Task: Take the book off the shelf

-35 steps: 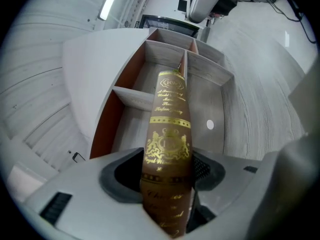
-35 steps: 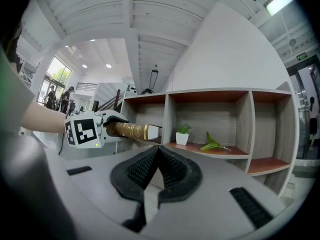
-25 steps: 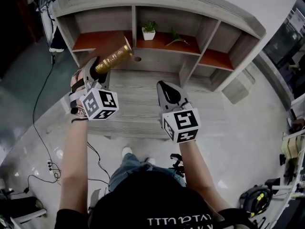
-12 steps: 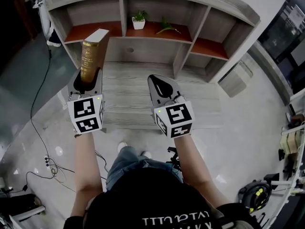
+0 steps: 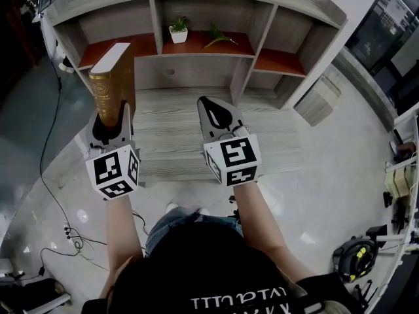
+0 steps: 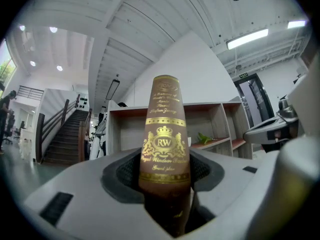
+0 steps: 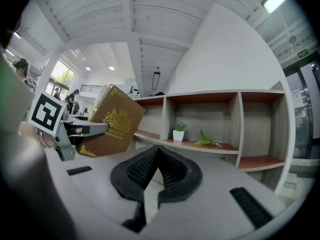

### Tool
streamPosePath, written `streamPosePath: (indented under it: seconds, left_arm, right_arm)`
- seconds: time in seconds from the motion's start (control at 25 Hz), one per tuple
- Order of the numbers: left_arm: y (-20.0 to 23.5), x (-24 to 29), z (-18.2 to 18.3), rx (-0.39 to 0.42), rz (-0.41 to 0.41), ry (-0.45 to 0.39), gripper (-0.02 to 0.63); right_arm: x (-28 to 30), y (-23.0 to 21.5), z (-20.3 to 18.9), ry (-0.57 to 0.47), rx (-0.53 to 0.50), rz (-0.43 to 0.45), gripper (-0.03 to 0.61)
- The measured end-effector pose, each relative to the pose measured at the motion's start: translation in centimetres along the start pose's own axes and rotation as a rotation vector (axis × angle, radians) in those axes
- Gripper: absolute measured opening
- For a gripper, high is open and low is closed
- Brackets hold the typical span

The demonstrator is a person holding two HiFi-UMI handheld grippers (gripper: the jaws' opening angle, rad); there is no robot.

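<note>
A thick brown book (image 5: 112, 84) with gold print stands upright, out of the shelf, and my left gripper (image 5: 109, 118) is shut on its lower end. In the left gripper view the book's spine (image 6: 164, 134) rises between the dark pads (image 6: 122, 174), in front of the grey shelf unit (image 5: 298, 2). The right gripper view shows the book (image 7: 110, 126) at the left, held by the left gripper (image 7: 75, 130). My right gripper (image 5: 211, 108) hovers over the lower desk board (image 5: 177, 129), shut with nothing in it; its pads (image 7: 175, 171) meet at the tips.
A small white potted plant (image 5: 178, 30) and a green leafy sprig (image 5: 219, 36) sit on the red-brown middle shelf. A grey box (image 5: 319, 103) stands on the floor at the right. Cables (image 5: 59, 169) trail over the floor at the left.
The left gripper has rolled the book from lying aslant to standing upright and drawn it back from the shelf toward the person. The right gripper has stayed where it was.
</note>
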State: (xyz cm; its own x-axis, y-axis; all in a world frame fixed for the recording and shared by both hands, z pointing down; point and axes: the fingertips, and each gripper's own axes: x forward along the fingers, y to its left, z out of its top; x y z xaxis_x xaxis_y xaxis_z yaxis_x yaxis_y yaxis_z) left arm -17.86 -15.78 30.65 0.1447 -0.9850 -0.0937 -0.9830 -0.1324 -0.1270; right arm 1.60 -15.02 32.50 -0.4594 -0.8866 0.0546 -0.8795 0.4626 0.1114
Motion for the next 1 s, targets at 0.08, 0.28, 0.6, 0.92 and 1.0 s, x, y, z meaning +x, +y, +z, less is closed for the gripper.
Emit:
streamPosePath:
  seconds: [0.08, 0.28, 0.6, 0.92, 1.0]
  left_arm:
    - [0.0, 0.5, -0.2, 0.002, -0.015, 0.004, 0.229]
    - [0.2, 1.8, 0.0, 0.033, -0.035, 0.001, 0.229]
    - [1.0, 3.1, 0.7, 0.052, -0.068, -0.026, 0.229]
    - [2.1, 4.1, 1.8, 0.051, -0.077, -0.058, 0.229]
    - [2.3, 4.1, 1.9, 0.049, -0.078, -0.063, 0.229]
  right_arm:
    - [0.3, -0.3, 0.2, 0.001, 0.007, -0.011, 0.012]
    - [1.4, -0.6, 1.2, -0.008, -0.004, -0.027, 0.014]
    - [3.4, -0.6, 3.1, -0.038, -0.014, -0.048, 0.014]
    - [4.4, -0.2, 4.6, -0.059, -0.046, -0.071, 0.014]
    - [4.5, -0.1, 4.8, -0.061, -0.050, -0.075, 0.014]
